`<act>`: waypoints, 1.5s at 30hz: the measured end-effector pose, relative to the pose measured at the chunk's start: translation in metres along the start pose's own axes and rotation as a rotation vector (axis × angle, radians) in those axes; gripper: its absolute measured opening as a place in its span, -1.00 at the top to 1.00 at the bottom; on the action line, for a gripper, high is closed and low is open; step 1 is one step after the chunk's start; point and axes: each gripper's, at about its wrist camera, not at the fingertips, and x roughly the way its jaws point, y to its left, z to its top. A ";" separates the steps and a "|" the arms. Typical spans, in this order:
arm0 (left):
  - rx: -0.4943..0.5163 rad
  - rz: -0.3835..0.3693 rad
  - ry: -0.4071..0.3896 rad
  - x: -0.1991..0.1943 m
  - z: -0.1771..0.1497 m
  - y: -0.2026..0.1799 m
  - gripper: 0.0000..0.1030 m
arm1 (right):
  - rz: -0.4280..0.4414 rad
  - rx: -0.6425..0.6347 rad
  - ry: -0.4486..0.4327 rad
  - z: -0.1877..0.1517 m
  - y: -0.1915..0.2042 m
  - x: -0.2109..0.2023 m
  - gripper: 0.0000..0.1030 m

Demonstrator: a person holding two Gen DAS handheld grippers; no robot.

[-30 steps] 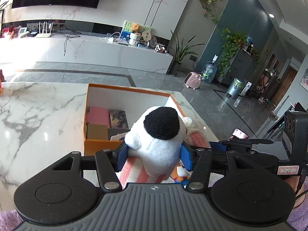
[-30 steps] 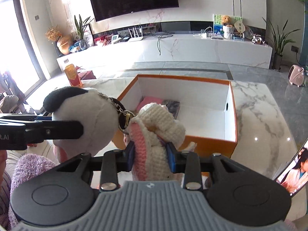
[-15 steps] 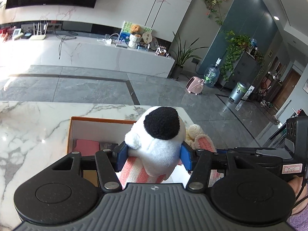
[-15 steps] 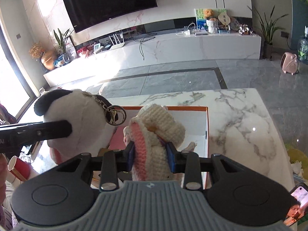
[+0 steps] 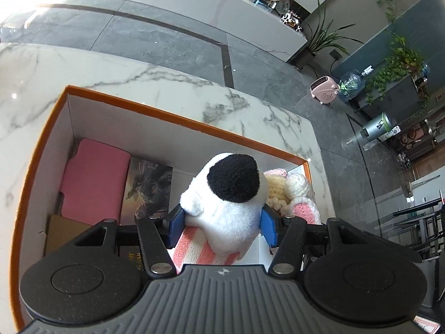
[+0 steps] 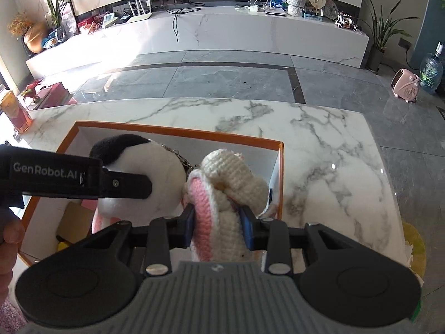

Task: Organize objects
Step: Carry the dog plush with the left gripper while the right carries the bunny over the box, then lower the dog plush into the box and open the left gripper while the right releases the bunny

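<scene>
While our left gripper (image 5: pixel 221 226) clamps its fingers on the white plush toy (image 5: pixel 228 203), our right gripper (image 6: pixel 218 229) squeezes the crocheted doll (image 6: pixel 225 194); both hang side by side over the orange box (image 5: pixel 178 118) on the desk (image 6: pixel 319 144).

Fluffy plush toy (image 5: pixel 225 206); crocheted doll (image 6: pixel 225 192); glossy marble table (image 6: pixel 333 144).

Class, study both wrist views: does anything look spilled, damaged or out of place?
Nothing stands out. The plush toy and the crocheted toy are held over the orange box, where a pink case lies flat.
</scene>
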 end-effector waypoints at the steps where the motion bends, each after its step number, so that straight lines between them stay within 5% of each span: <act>1: -0.024 -0.003 0.012 0.005 0.001 0.002 -0.25 | -0.004 0.019 0.004 0.001 -0.002 0.004 0.30; 5: -0.080 0.031 0.054 0.025 0.009 0.004 -0.26 | 0.028 0.087 0.022 0.000 -0.011 0.017 0.31; 17: -0.093 0.122 0.164 0.056 0.012 0.005 -0.36 | -0.005 -0.116 0.082 -0.002 0.009 0.048 0.32; 27: -0.038 0.096 0.208 0.047 0.015 0.005 -0.53 | -0.023 -0.221 0.113 0.001 0.009 0.044 0.09; 31: 0.011 0.070 0.183 0.027 0.019 -0.001 -0.58 | 0.004 -0.266 0.099 0.000 0.007 0.026 0.16; 33: 0.080 0.060 0.182 0.021 0.019 -0.011 -0.39 | 0.002 -0.302 0.085 0.000 0.008 0.020 0.47; 35: 0.138 0.089 0.164 0.017 0.017 -0.019 0.01 | -0.020 -0.346 0.083 -0.001 0.013 0.019 0.60; 41: 0.179 0.104 0.172 0.029 0.015 -0.021 0.31 | -0.078 -0.448 0.083 -0.003 0.021 0.036 0.87; 45: 0.185 0.111 0.170 0.038 0.012 -0.015 0.33 | -0.113 -0.458 0.104 -0.006 0.019 0.050 0.91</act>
